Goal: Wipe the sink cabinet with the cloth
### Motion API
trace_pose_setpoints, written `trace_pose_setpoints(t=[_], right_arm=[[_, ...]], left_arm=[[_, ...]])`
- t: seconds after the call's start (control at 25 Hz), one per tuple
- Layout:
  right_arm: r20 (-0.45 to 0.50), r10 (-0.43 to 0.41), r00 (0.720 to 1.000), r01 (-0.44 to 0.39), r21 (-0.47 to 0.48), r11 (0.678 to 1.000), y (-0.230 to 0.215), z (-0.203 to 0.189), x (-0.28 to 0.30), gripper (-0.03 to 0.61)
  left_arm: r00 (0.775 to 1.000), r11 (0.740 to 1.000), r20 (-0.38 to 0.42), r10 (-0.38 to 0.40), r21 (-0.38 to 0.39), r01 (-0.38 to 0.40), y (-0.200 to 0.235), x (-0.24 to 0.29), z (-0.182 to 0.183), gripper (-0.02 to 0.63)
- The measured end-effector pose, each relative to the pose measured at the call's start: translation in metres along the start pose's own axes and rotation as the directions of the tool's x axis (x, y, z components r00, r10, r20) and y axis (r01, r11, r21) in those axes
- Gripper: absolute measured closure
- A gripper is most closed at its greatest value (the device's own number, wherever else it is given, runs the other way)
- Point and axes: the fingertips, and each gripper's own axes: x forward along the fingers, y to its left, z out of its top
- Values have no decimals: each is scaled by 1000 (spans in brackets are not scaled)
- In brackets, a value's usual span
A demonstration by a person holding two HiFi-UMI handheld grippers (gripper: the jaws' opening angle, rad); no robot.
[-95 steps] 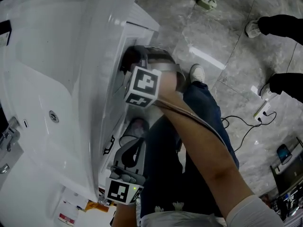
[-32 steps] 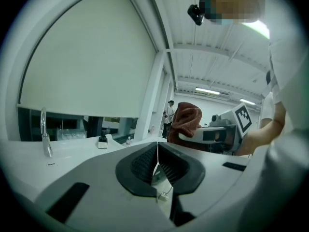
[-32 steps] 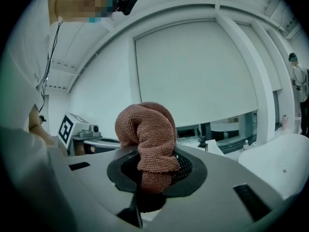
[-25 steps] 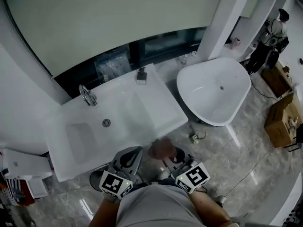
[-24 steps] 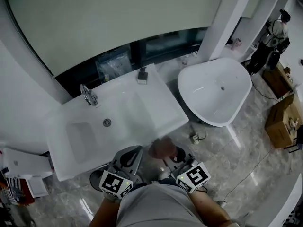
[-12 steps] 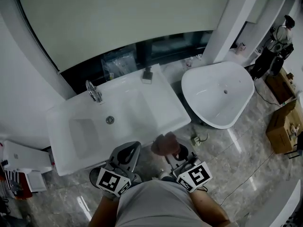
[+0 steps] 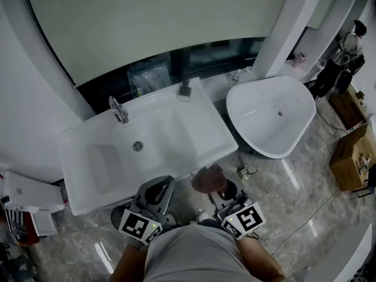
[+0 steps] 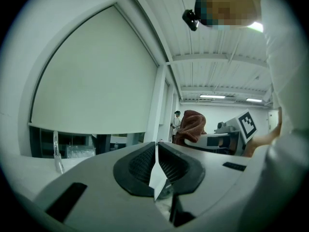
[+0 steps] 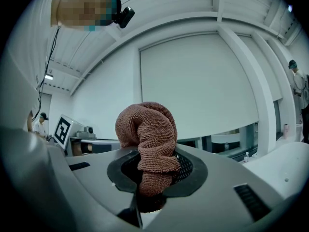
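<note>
Both grippers now pulled back to waist: right gripper point(image 7: 216, 194) jaws clamped on brown terry cloth point(image 7: 208, 179), 5 o'clock off white sink cabinet point(image 7: 194, 156); left gripper point(image 7: 163, 184) jaws together, empty. Wiping looks finished.

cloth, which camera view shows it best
Right gripper view: the cloth sits centre frame, bunched and clamped by the right gripper, weave clear. The head view shows it only as a small brown lump; the left gripper view, as a distant bundle.
</note>
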Motion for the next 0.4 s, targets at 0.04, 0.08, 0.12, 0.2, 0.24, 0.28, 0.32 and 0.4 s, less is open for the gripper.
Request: trace_pose_setpoints(t=[0.04,0.08,0.12,0.2,0.24,0.28,0.32,0.4], right_arm=[[-2,-1,1000,1,-2,1000,1,0,-1,499],[-2,-3,1000,3,-2,1000,1,0,-2,499],[-2,-5,1000,5,0,1000,2,0,-2,499],[-2,-9,1000,9,3,1000,3,-1,-3,499],[-3,-10,1000,10,4,1000,4,-1,-3,499],[-5,-11,1000,11,3,1000,5,-1,-4,499],[-8,-11,1000,11,0,1000,6,-2,-5,500],[-15,-10,1000,10,-10,1000,9,-3,-6,499]], left_arm=[[1000,1000,0,1,-1,-1,0,-2,0,601],[1000,1000,1,2,-1,-2,0,-3,0,601],[1000,1000,1,4,-1,-4,1,-5,0,601],[1000,1000,0,7,0,-7,2,-8,-1,601],[1000,1000,-1,8,0,-8,3,-9,-1,601],[1000,1000,-1,8,-1,-8,3,-11,-1,601],[1000,1000,-1,6,-2,-6,3,-11,0,601],[1000,1000,1,3,-2,-3,3,-13,0,601]])
